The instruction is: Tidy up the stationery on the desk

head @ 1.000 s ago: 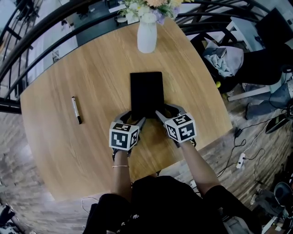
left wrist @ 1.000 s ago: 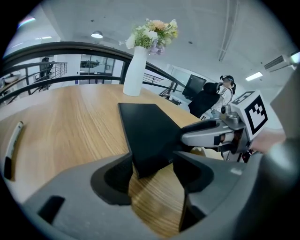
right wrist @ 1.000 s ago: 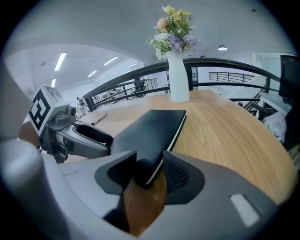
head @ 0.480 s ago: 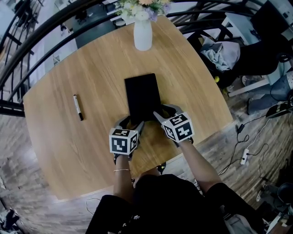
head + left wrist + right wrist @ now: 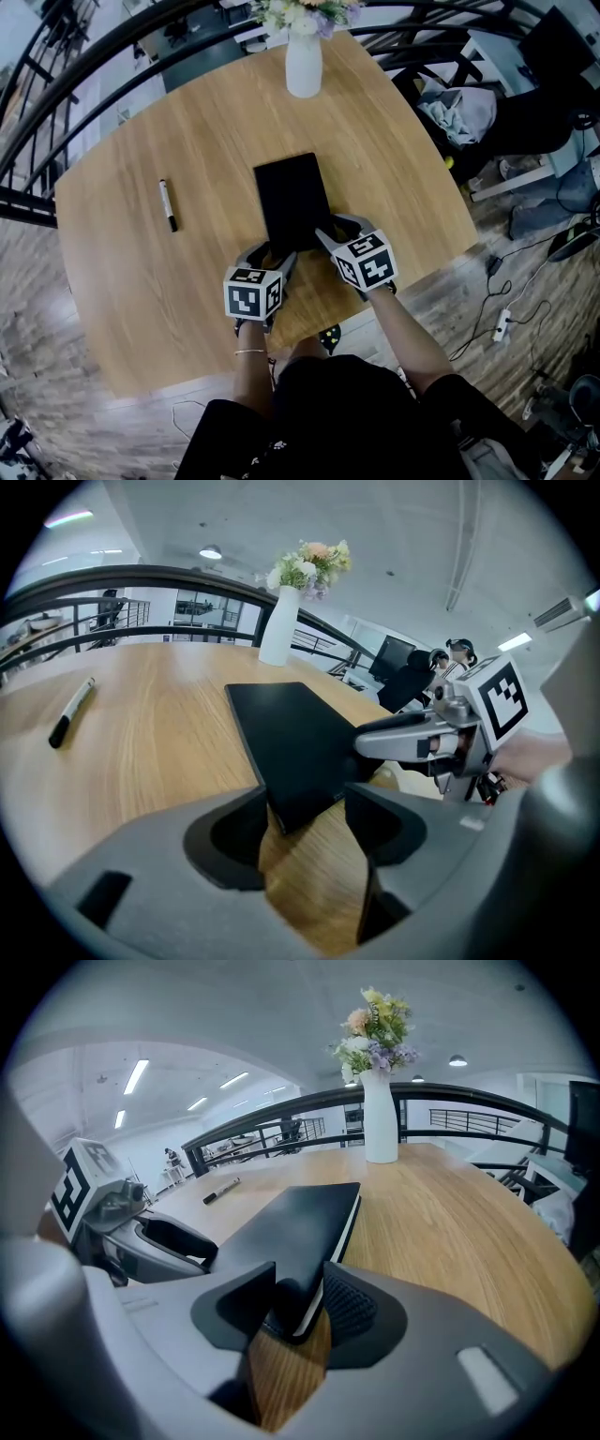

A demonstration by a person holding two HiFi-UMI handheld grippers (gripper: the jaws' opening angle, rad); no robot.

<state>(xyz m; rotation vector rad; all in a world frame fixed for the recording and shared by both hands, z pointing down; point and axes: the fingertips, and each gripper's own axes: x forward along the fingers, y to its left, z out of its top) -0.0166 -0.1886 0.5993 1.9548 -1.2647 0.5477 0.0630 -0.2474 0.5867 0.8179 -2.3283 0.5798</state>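
Note:
A black notebook (image 5: 291, 202) lies in the middle of the round wooden desk (image 5: 403, 187), its far end turned slightly left. My left gripper (image 5: 270, 255) is shut on its near left corner; in the left gripper view that corner of the notebook (image 5: 291, 733) fills the gap between the jaws. My right gripper (image 5: 337, 234) is shut on the near right corner, where the notebook (image 5: 300, 1227) shows white page edges and is pinched close between the jaws. A black-and-white marker pen (image 5: 168, 204) lies alone at the desk's left, well away from both grippers.
A white vase with flowers (image 5: 304, 66) stands at the desk's far edge, straight beyond the notebook. A dark railing (image 5: 84, 89) curves behind the desk. To the right, off the desk, are an office chair with clothes (image 5: 459, 108) and cables on the floor (image 5: 497, 323).
The notebook has turned a little, its far end swinging left, with both grippers staying at its near corners. The head camera has shifted, so the desk sits slightly differently in view.

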